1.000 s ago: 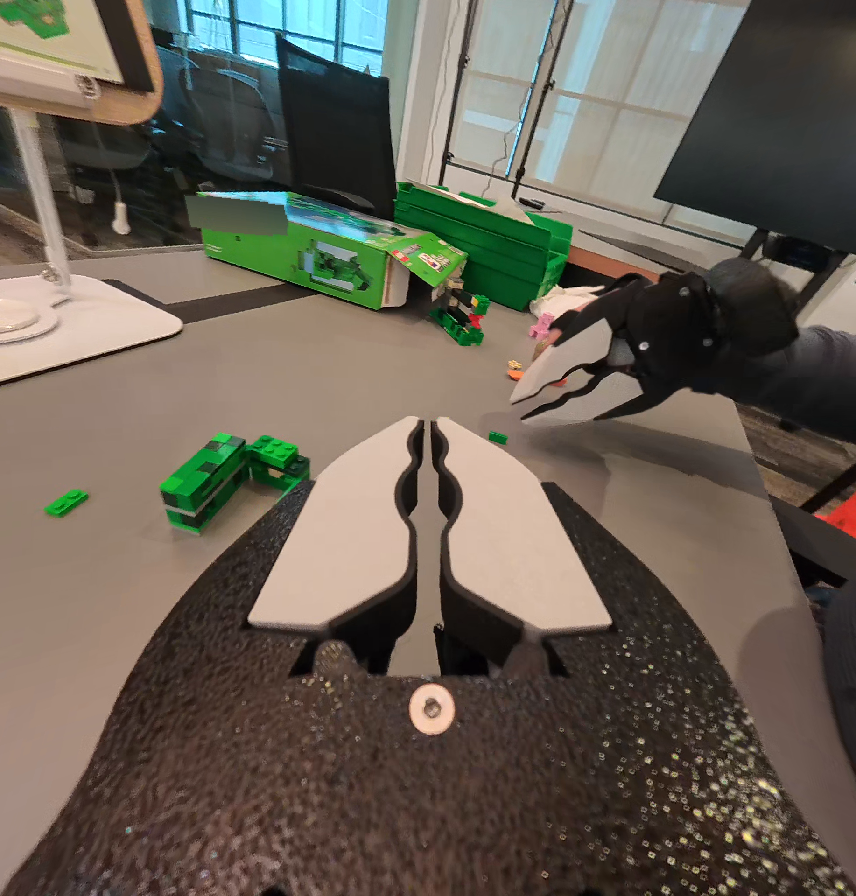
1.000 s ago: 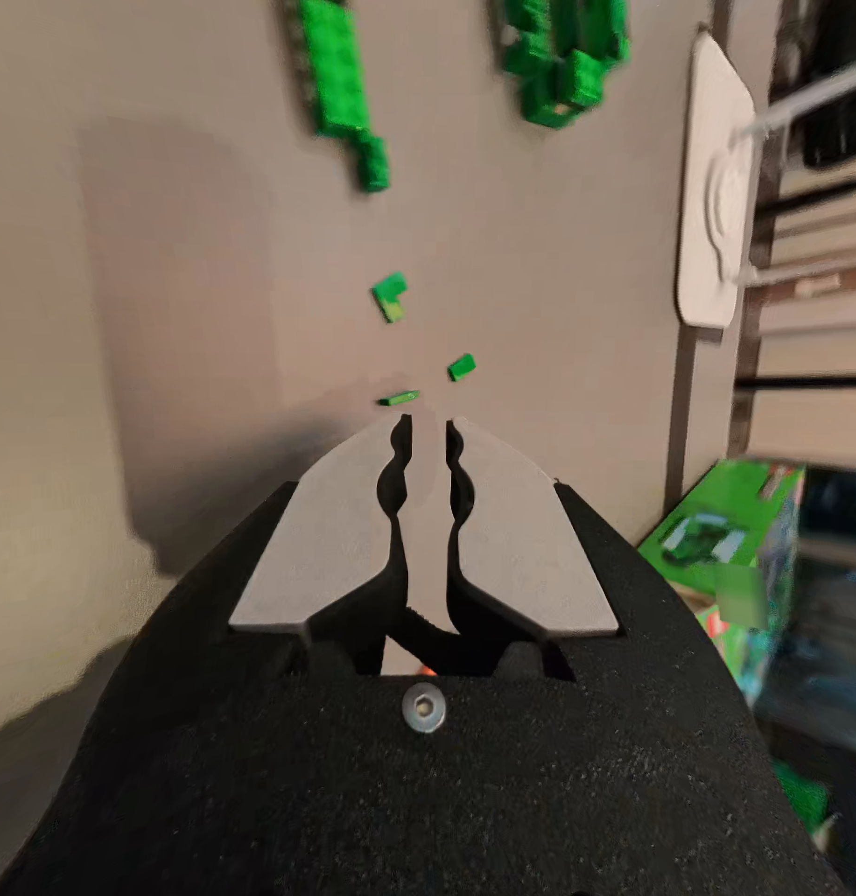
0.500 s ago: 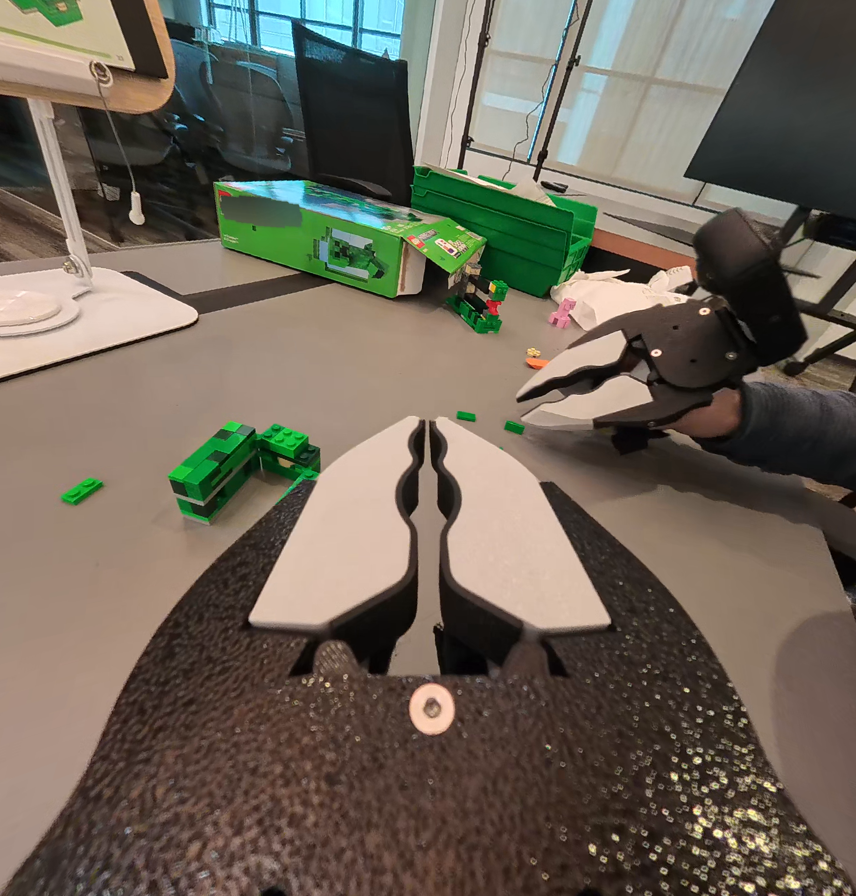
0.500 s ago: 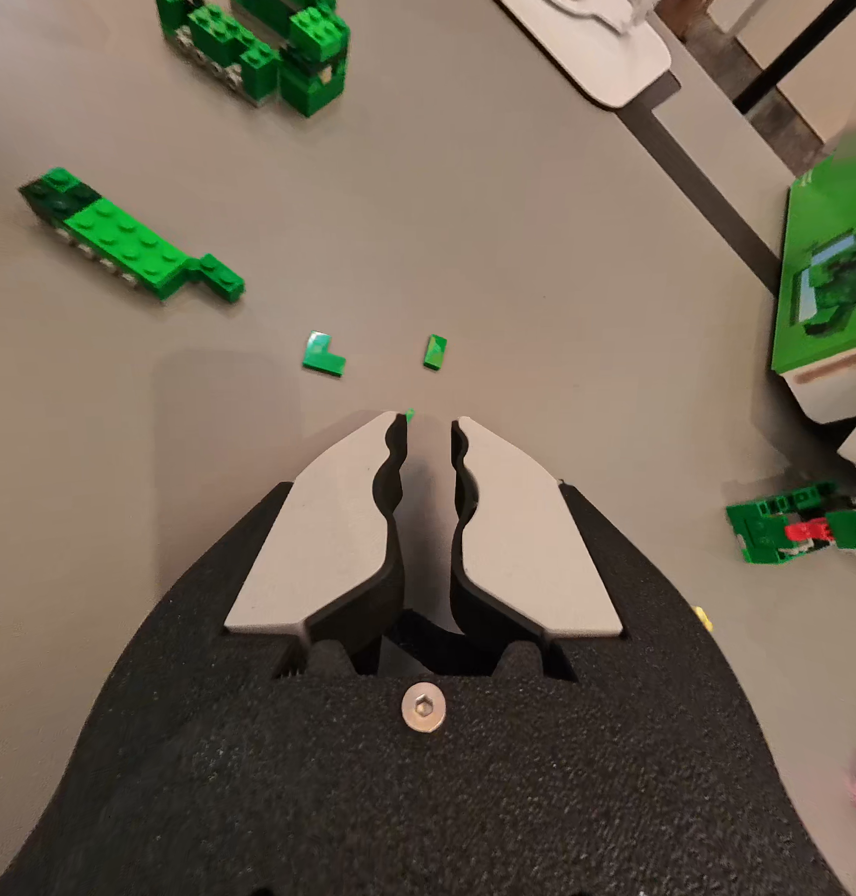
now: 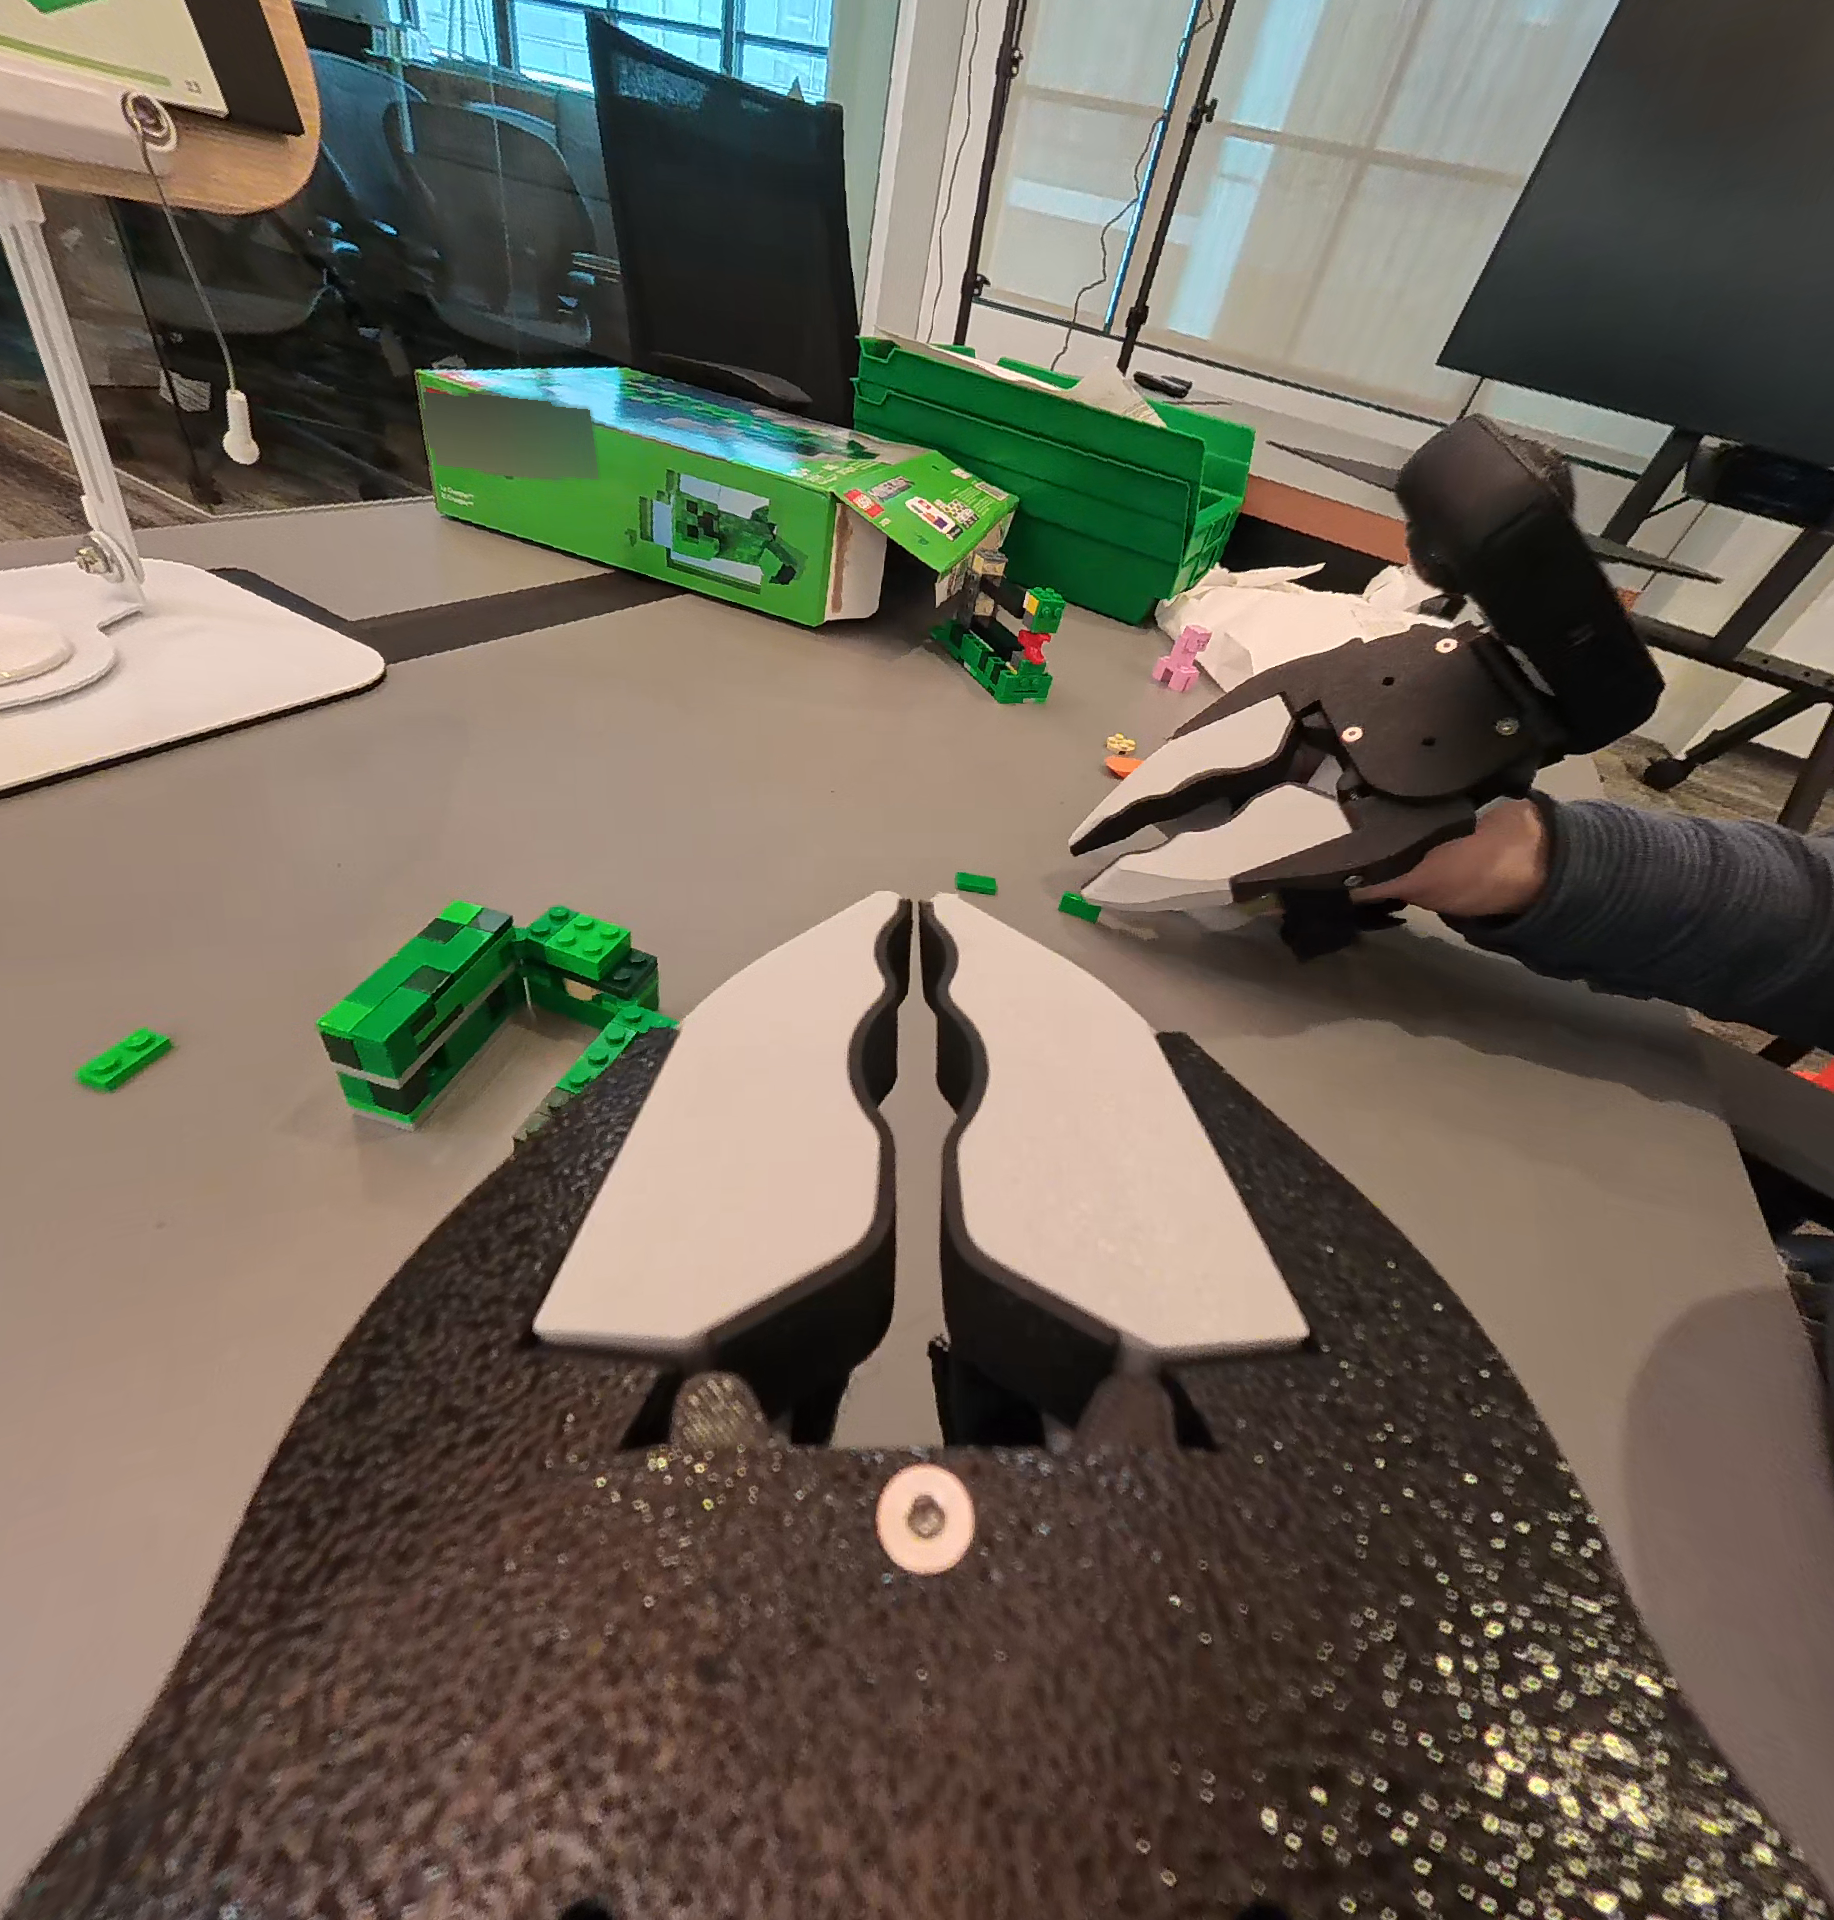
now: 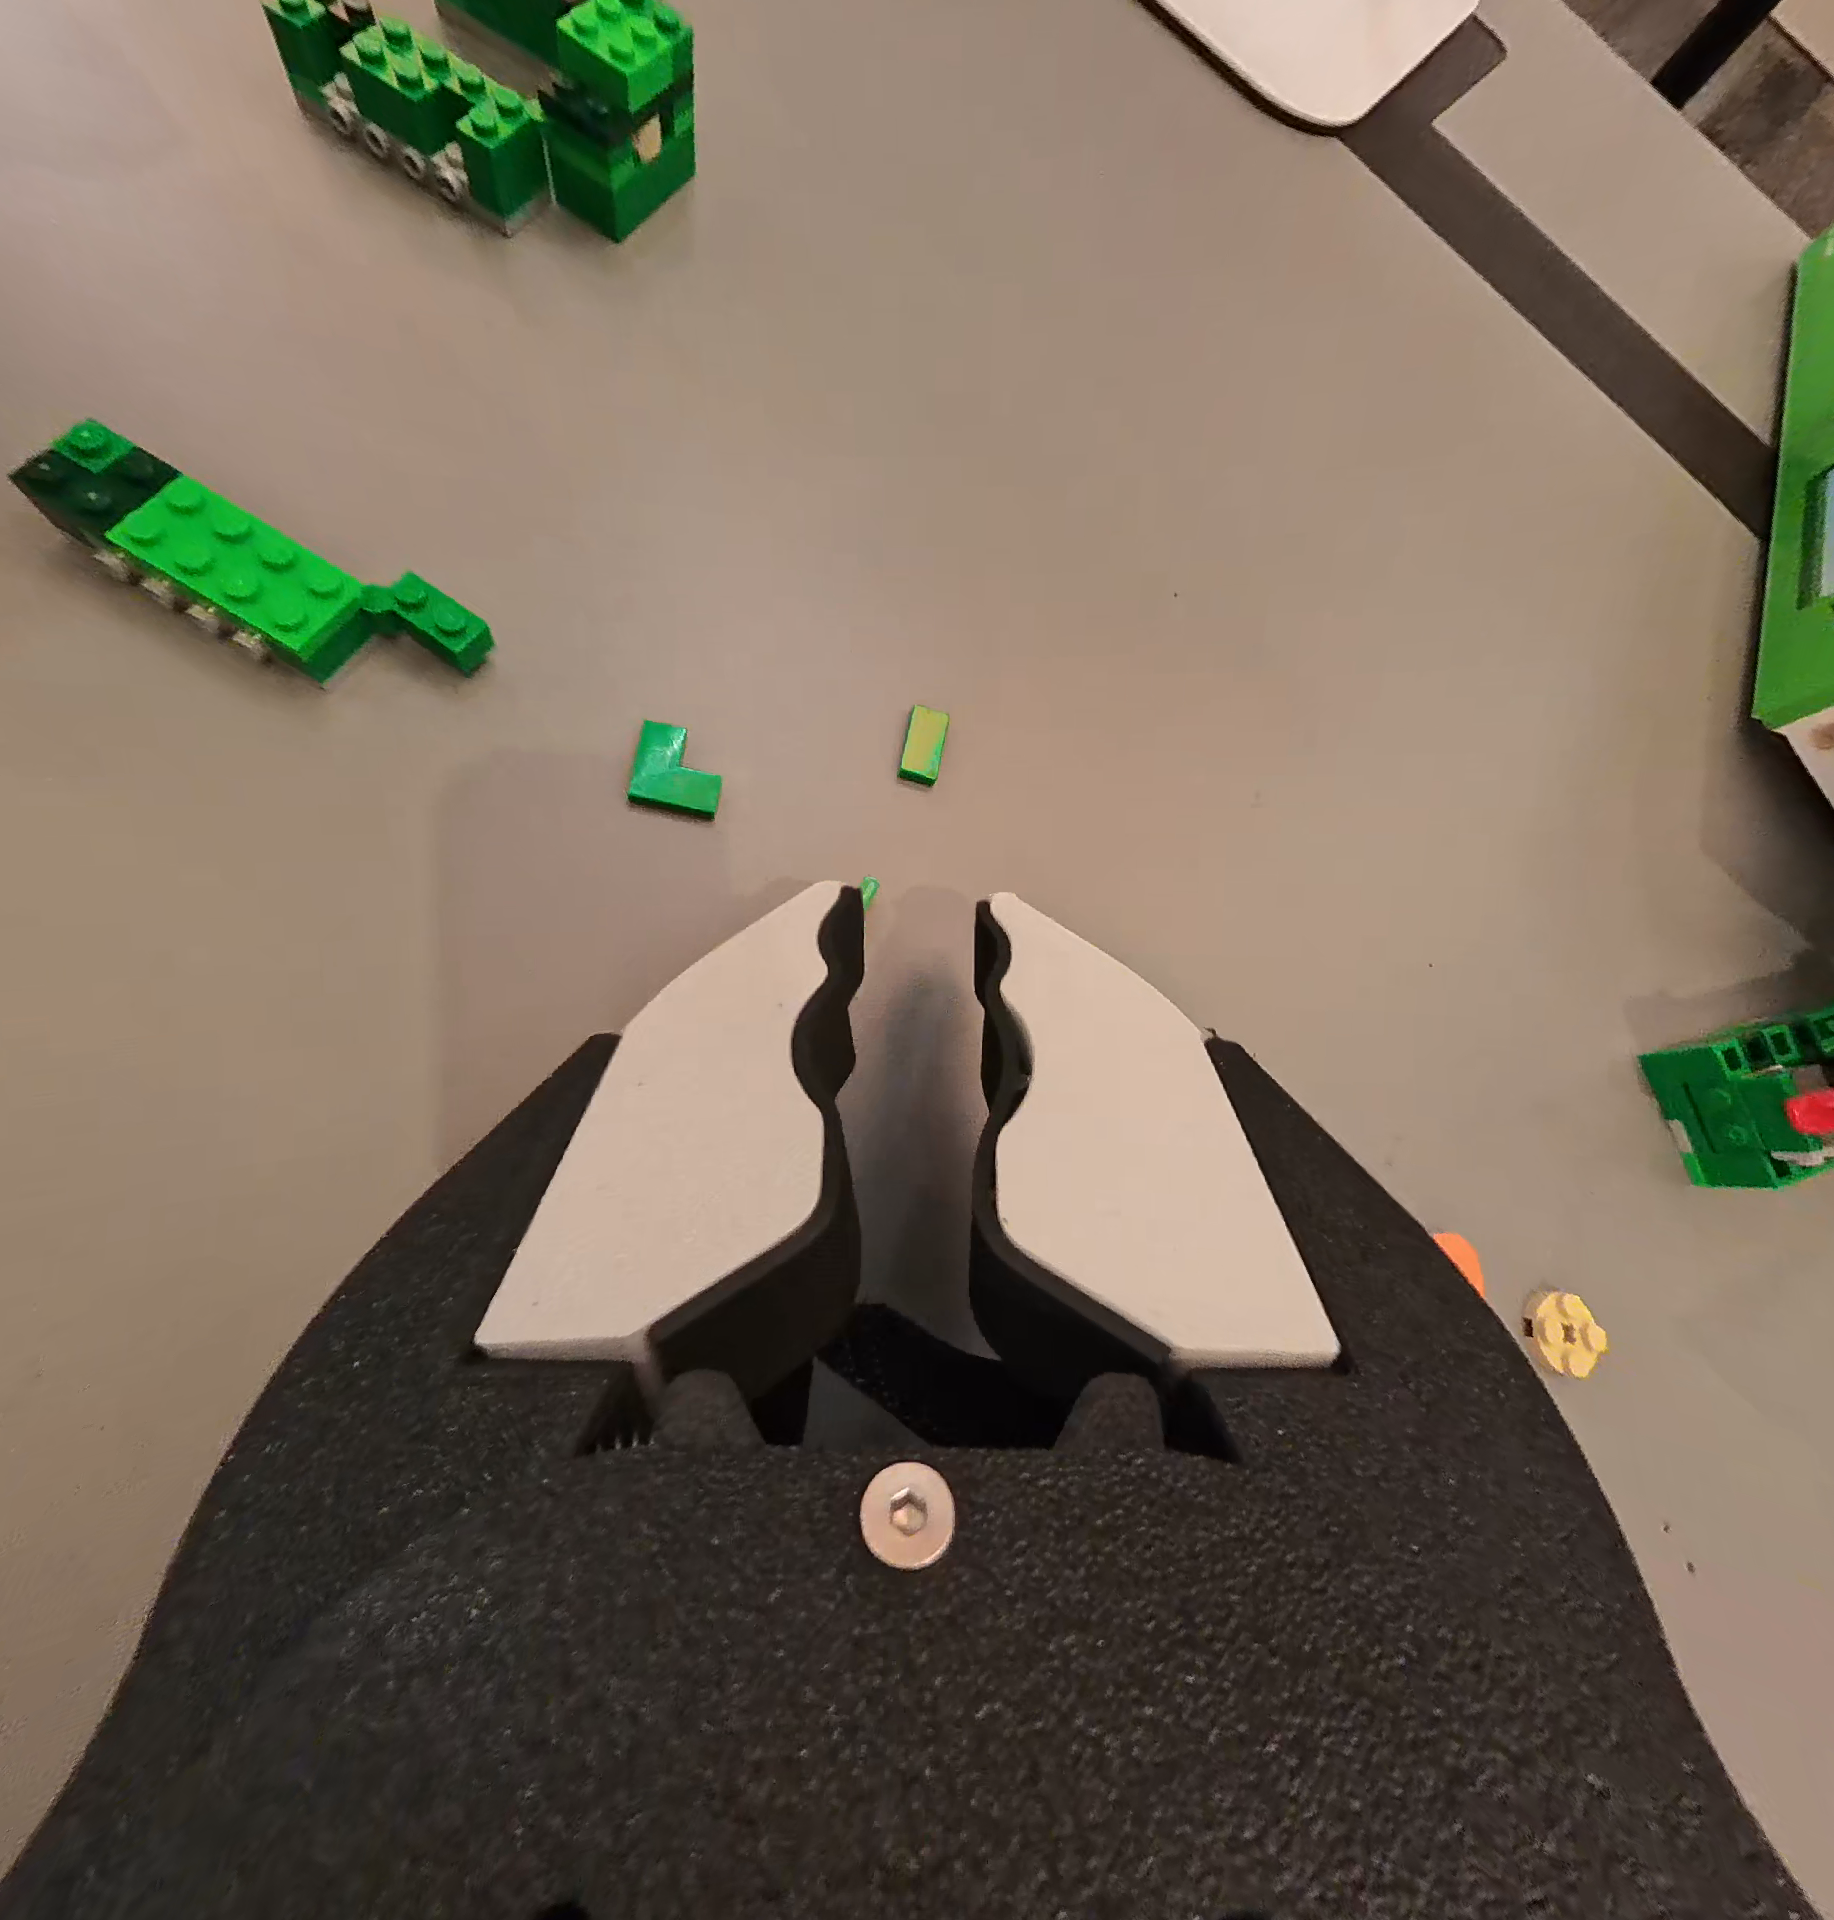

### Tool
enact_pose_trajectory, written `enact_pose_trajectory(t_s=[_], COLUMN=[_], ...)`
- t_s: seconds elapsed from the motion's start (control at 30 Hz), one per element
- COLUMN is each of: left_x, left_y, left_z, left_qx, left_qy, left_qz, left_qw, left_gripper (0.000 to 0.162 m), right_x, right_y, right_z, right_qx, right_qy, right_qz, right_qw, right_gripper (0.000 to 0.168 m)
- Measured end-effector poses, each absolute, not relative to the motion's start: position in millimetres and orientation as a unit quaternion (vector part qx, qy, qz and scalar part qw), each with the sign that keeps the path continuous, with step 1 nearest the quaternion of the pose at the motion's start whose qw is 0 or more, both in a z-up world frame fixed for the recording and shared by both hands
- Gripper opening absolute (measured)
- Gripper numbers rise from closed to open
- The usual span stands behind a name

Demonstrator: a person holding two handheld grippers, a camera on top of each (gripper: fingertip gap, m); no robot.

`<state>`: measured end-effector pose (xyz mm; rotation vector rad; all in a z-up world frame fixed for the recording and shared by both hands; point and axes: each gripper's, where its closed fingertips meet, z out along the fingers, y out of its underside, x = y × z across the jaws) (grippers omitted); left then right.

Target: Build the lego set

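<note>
My left gripper (image 5: 913, 906) is shut and empty, held above the grey table (image 5: 684, 790). A partly built green block model (image 5: 477, 997) stands just left of it. My right gripper (image 6: 918, 904) is open, low over the table. A tiny green piece (image 6: 869, 891) lies at its left fingertip, not clamped. The right gripper (image 5: 1089, 862) and that piece (image 5: 1079, 906) also show in the left wrist view. Ahead of the right gripper lie a green L-shaped tile (image 6: 674, 771), a small green tile (image 6: 923, 744) and a long green assembly (image 6: 248, 561).
A green set box (image 5: 705, 499) and green bins (image 5: 1048, 468) stand at the back, with a small green and red build (image 5: 1006, 644) and a pink figure (image 5: 1181, 657). A white lamp base (image 5: 113, 665) is far left. A loose green plate (image 5: 123, 1058) lies left. Spacing between my two grippers at the tips: around 20 centimetres. The left gripper is farther from the small green tile (image 6: 923, 744), some 20 centimetres, than the right, some 4 centimetres.
My right gripper has turned from tilted sideways to level and come down to the table by the tiny green piece. My left gripper stays shut and has hardly moved.
</note>
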<state>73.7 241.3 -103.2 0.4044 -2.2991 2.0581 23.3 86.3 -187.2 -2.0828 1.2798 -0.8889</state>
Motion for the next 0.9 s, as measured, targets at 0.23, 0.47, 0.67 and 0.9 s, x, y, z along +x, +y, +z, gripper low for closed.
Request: enact_pose_trajectory(t_s=[0.23,0.47,0.67,0.9], left_x=[71.3,71.3,71.3,69.1], left_y=[239.5,239.1,239.3,238.3], left_z=[-105.1,-106.3,-106.4,-105.8], left_qx=[0.126,0.127,0.128,0.124], left_qy=[-0.743,-0.744,-0.745,-0.745], left_qz=[0.657,0.655,0.655,0.655], left_qw=[0.019,0.021,0.021,0.023], left_gripper=[0.001,0.000,0.000,0.000], right_x=[22.1,20.6,19.5,18.1], right_y=[77.2,92.5,92.4,100.8], right_z=[-190.2,-186.1,-188.7,-184.3], right_qx=[-0.765,-0.763,-0.770,-0.796], right_qy=[0.493,0.496,0.502,0.496], right_qz=[-0.323,-0.292,-0.281,-0.115], right_qw=[0.258,0.293,0.276,0.326], right_gripper=[0.013,0.014,0.000,0.000])
